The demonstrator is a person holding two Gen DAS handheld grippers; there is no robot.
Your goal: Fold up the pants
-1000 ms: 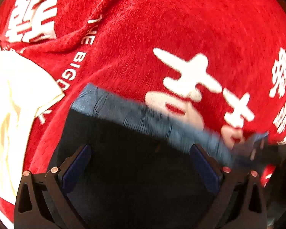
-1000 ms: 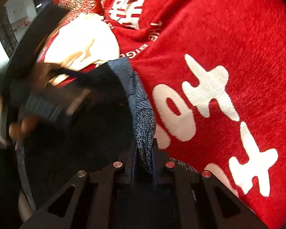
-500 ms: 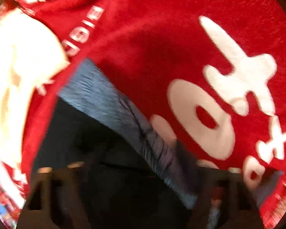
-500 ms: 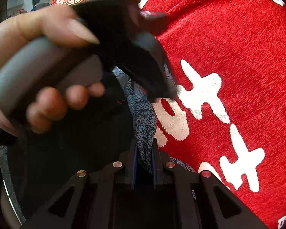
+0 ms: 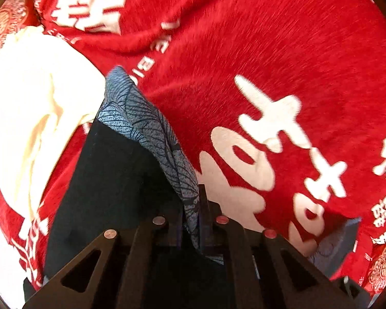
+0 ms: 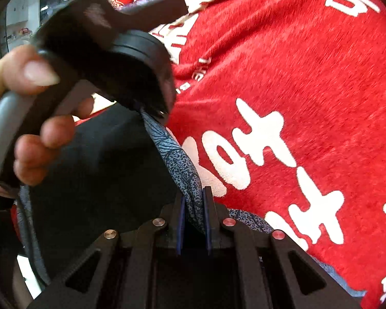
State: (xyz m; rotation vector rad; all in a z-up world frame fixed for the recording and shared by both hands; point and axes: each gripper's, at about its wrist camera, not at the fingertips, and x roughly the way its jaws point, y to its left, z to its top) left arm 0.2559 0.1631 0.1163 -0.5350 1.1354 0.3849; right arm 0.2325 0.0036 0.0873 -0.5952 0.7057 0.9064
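Pants: the dark navy fabric pants with a blue-grey leaf-patterned band along one edge (image 5: 146,126) lie on the red plush blanket with white lettering (image 5: 270,51), the patterned edge raised off it.
Left claw: the left claw (image 5: 193,221) has just been closing, and the patterned band now sits pinched between its jaws.
Right claw: the right claw (image 6: 194,211) is clamped on the same patterned band (image 6: 182,170) further along, the cloth running up out of the jaws.
Person: a hand (image 6: 31,118) grips the grey handle of the left tool, seen close in the right wrist view, just above the band.
Nearby: a cream-coloured cloth (image 5: 31,108) lies on the blanket beside the pants, touching or overlapping the dark fabric's far corner (which of the two is hard to tell).
Step in hand: judging by both grips on one edge, this looks like the start of a fold, with the edge picked up at two points.
Next move: likely carrying the held edge together across the dark body of the pants, keeping the band taut between the claws so it lands flat and square.
Risk: the thin band could slip from a pinch if the two claws pull apart unevenly.
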